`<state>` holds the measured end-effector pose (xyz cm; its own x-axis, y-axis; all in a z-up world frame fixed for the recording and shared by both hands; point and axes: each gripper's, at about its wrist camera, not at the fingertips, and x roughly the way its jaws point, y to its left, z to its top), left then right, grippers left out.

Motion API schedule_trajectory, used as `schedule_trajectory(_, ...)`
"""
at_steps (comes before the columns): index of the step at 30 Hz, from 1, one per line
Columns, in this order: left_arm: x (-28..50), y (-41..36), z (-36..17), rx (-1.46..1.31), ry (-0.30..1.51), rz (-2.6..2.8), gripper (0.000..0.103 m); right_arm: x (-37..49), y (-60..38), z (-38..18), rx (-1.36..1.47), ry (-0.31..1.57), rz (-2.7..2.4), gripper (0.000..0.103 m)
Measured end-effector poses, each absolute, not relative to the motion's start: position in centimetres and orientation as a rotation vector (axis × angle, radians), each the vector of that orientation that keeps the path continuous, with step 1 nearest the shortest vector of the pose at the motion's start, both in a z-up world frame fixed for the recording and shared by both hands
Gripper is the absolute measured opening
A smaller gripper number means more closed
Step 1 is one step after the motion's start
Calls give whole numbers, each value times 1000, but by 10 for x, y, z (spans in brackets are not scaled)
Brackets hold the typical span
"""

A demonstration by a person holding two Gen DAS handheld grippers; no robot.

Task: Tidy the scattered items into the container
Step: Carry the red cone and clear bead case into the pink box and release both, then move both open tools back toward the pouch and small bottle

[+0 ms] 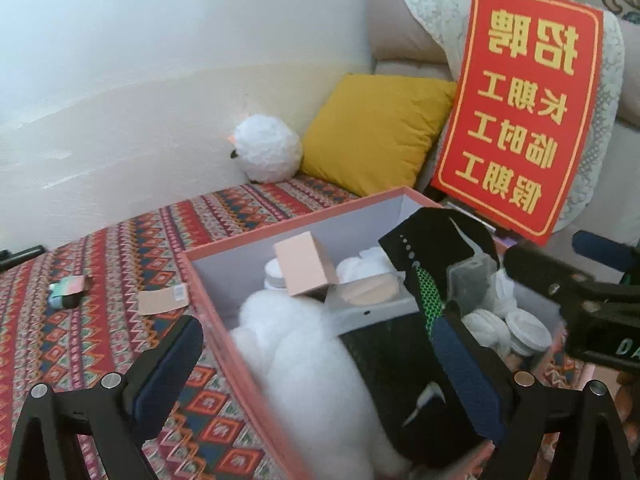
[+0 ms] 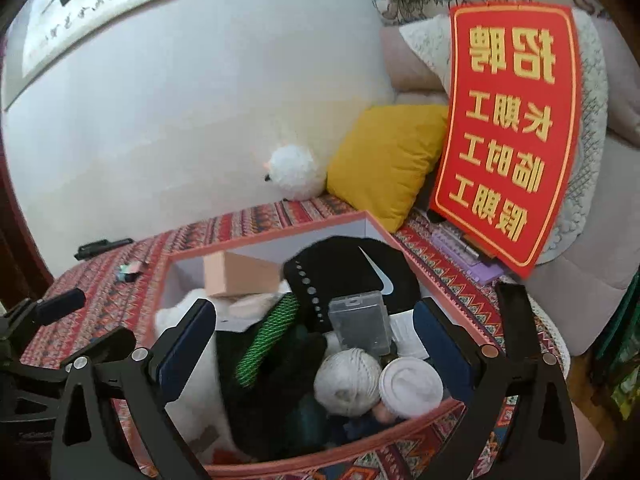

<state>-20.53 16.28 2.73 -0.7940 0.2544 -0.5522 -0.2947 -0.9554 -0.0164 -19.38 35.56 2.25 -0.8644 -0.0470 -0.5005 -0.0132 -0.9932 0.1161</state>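
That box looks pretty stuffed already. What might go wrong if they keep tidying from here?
The pink box is heaped: the small pink carton sits tilted on top and might slide out if nudged.

Both grippers, left and right, hang open right over the pile, so lowering either could knock the clear plastic case or the black cap.

A flat card and a small packet lie outside on the patterned cloth; the card looks thin and hard to pinch.

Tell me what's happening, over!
Both grippers open, left gripper and right gripper over the pink box. Box nearly full. Small packet and card still out on the patterned cloth. Nothing blocking.
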Motion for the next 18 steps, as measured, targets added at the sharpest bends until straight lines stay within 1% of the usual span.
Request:
schedule_trajectory(4,-176,134,33,-820,80,2761,98,-153,336,40,740,-190,-3001,102)
schedule_trajectory(9,-140,98,41,-814,54,2804,100,-115,284,37,756,-162,-2913,102)
schedule_trajectory(14,-127,29,19,-892,41,2893,100,-112,206,18,823,-73,-2771,102)
schedule_trajectory(18,-144,-36,2,-953,38,2981,100,-137,134,-6,877,1,-2642,102)
